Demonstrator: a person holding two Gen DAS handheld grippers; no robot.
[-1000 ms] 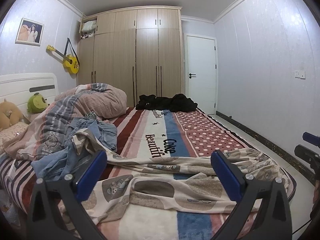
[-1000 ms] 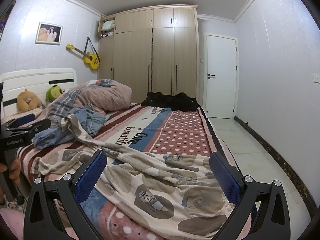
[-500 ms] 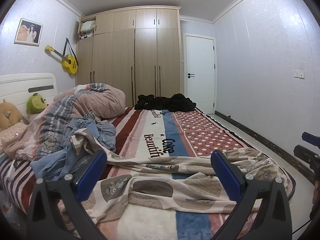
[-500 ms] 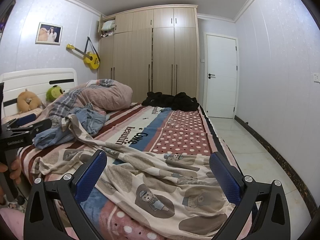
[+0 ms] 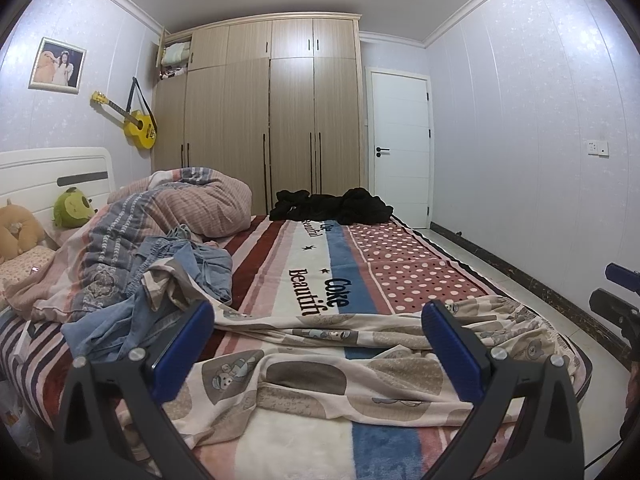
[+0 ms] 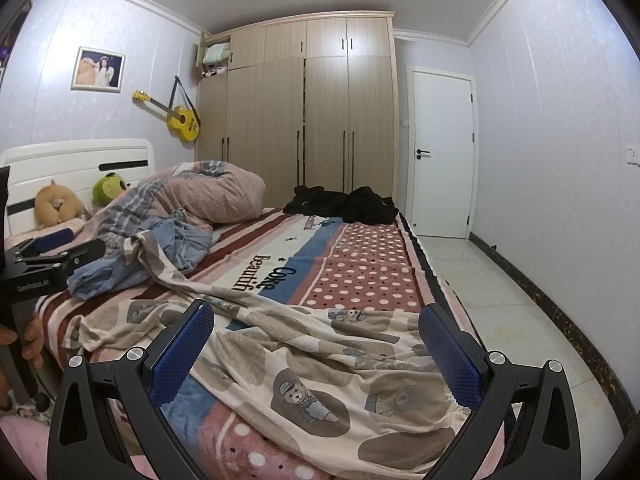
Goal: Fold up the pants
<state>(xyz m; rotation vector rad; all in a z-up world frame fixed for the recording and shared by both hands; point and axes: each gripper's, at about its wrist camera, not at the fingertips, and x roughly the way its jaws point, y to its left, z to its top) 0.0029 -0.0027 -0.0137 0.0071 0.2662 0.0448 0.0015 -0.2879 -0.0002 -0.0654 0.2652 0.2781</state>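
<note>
Beige bear-print pants [image 5: 320, 368] lie crumpled across the near end of the bed; they also show in the right wrist view [image 6: 328, 364], the waistband toward the right edge. My left gripper [image 5: 318, 344] is open and empty, held just above the pants. My right gripper [image 6: 316, 346] is open and empty, above the pants near the bed's right corner. The right gripper shows at the right edge of the left wrist view [image 5: 620, 296]; the left gripper shows at the left edge of the right wrist view [image 6: 44, 264].
A blue denim garment [image 5: 160, 280] lies bunched by a striped duvet [image 5: 168, 216] at the left. Black clothes [image 5: 332, 208] lie at the bed's far end before the wardrobe [image 5: 272, 120]. Tiled floor [image 6: 500, 300] runs along the bed's right side.
</note>
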